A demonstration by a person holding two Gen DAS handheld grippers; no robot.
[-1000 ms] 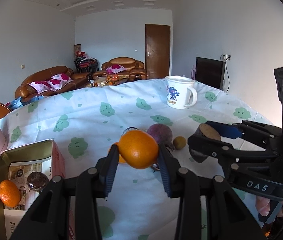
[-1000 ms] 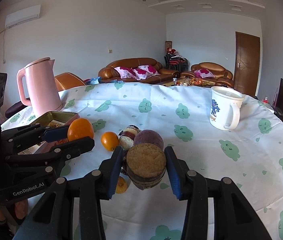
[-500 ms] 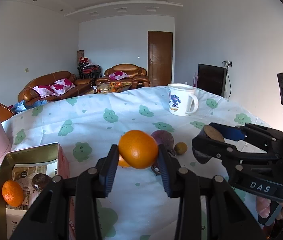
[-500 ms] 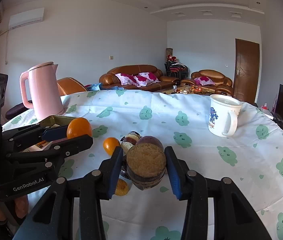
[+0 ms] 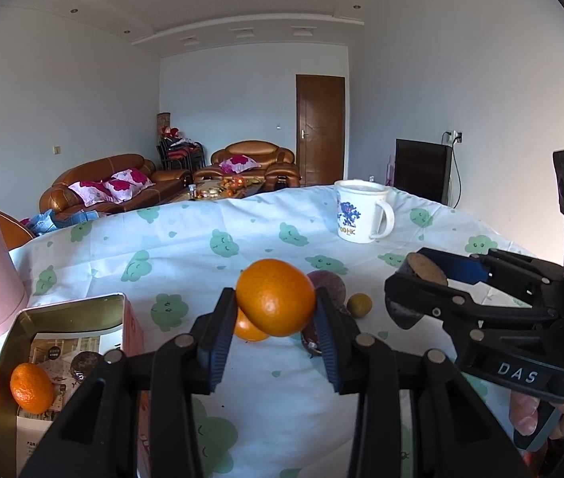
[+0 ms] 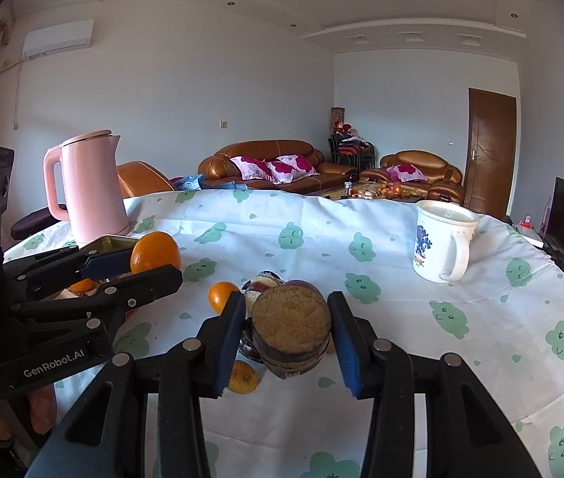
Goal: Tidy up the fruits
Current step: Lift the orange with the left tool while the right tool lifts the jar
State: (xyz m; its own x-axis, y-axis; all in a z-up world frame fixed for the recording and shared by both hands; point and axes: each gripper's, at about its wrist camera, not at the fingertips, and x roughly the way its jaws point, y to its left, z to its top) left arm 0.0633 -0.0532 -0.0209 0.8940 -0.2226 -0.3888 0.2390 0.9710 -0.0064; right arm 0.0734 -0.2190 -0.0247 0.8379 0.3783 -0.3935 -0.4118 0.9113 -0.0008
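Note:
My left gripper (image 5: pixel 276 298) is shut on an orange (image 5: pixel 274 296) and holds it above the table; it also shows in the right wrist view (image 6: pixel 156 252). My right gripper (image 6: pixel 289 320) is shut on a dark cut fruit with a grainy tan face (image 6: pixel 290 324), also held above the table and seen in the left wrist view (image 5: pixel 417 286). On the cloth below lie another orange (image 6: pixel 222 296), a purple fruit (image 5: pixel 327 283), a small yellow-green fruit (image 5: pixel 359 304) and a yellow piece (image 6: pixel 243 376). An open tin box (image 5: pixel 62 314) at the left holds a mandarin (image 5: pixel 31 387) and a dark round fruit (image 5: pixel 84 362).
A pink kettle (image 6: pixel 88 187) stands at the table's far left behind the tin. A white mug (image 6: pixel 441 245) stands at the far right. The round table carries a white cloth with green prints (image 6: pixel 361 247). Sofas and a door lie beyond.
Both grippers have risen and tilted upward with their fruits still held; more wall and ceiling show. The fruits on the table have not moved.

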